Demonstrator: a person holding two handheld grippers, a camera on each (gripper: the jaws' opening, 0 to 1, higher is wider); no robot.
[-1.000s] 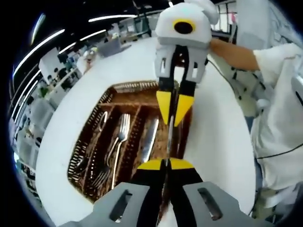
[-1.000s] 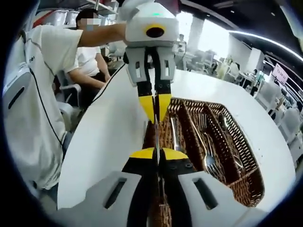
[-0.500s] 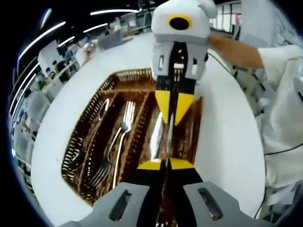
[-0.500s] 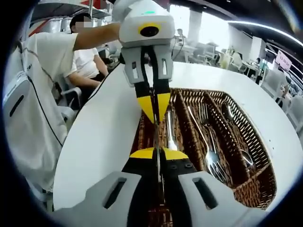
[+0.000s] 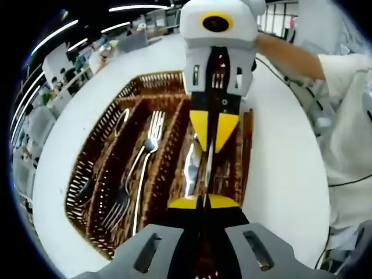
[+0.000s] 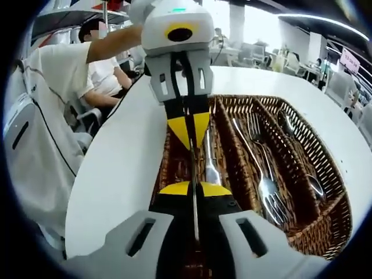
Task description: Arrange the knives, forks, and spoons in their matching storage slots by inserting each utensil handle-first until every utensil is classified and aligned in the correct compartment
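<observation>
A slim knife (image 5: 207, 170) hangs lengthwise between my two grippers, seen edge-on as a thin line (image 6: 193, 165). My left gripper (image 5: 203, 202) is shut on one end and my right gripper (image 5: 210, 148) is shut on the other. In the right gripper view the right gripper (image 6: 195, 187) rises from the bottom and the left gripper (image 6: 191, 145) faces it from above. The knife hovers over the outer compartment of a brown wicker tray (image 5: 157, 77), where another knife (image 5: 190, 168) lies. Forks (image 5: 145, 160) fill the middle slot and spoons (image 5: 120, 123) the far one.
The wicker tray (image 6: 344, 200) sits on a round white table (image 6: 116, 174) with forks (image 6: 264, 174) and spoons (image 6: 288, 125) inside. The person in a white shirt (image 6: 40, 133) stands at the table edge. A second person (image 6: 107, 75) sits behind.
Both grippers have carried the held knife from the tray's outer edge to over the knife compartment and closer to the tray, which now looks larger. Both stay shut on the knife.
</observation>
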